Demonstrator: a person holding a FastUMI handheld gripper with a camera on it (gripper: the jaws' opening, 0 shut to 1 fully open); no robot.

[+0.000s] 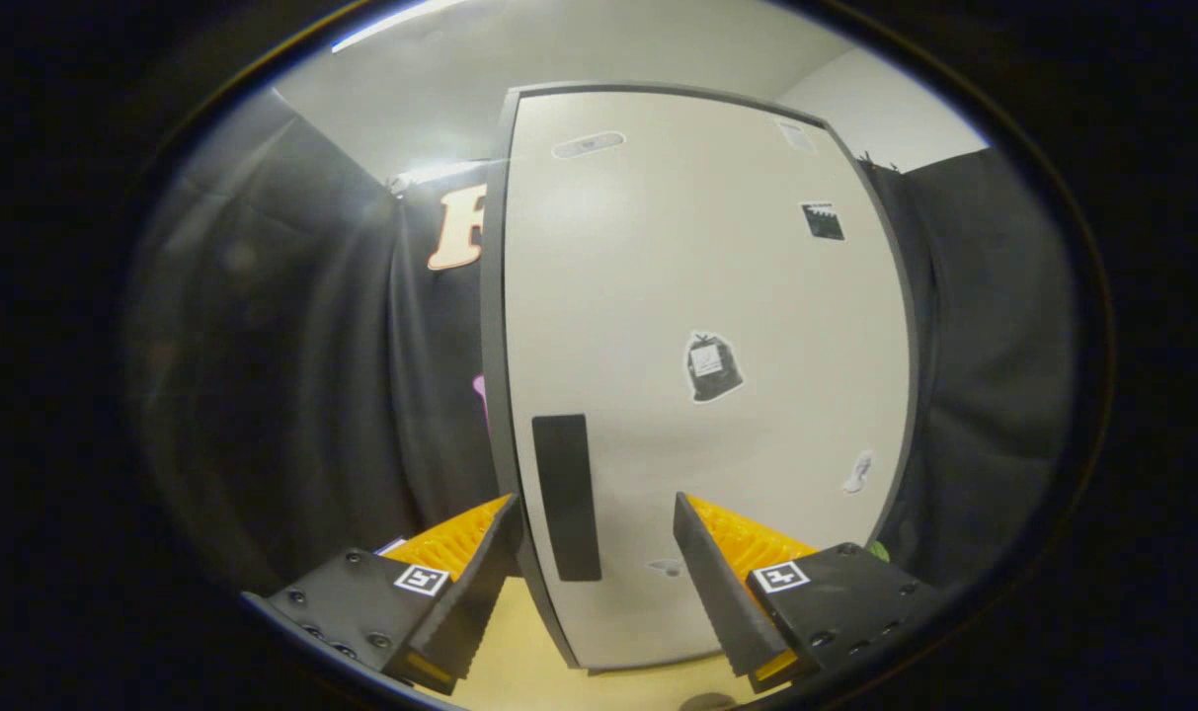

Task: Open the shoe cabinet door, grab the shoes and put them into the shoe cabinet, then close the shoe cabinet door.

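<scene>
**Spread gripper faces the closed cabinet door**

One shoe cabinet door [697, 296], a tall pale cream panel with a dark grey edge, stands just ahead of the gripper [596, 538] and appears closed, though its far side cannot be checked. It carries one handle [566, 497], a flat black upright rectangle set low near the door's left edge. The handle sits in the gap between the two fingers, nearer the left one; whether either finger touches it cannot be told.

The gripper's two fingers are spread wide apart, with nothing pinched between them. The left finger [480, 553] lines up with the door's dark left edge, and the right finger [717, 573] lies across the lower part of the panel.

Stickers dot the door, and about six can be counted. One black bag-shaped sticker [712, 366] sits beyond the right finger near the middle of the panel. One black square sticker [822, 220] is higher up to the right. One pale oval sticker [587, 144] is near the top, one faint one [794, 134] is at the top right corner, one small pale one [858, 472] is low near the right edge, and one faint one [667, 567] is between the fingers.

Under the fingers lies a light wooden floor [519, 662]. Black cloth [342, 375] hangs on both sides of the cabinet. A small pink thing [479, 387] peeks out left of the door edge; what it is cannot be told.
</scene>
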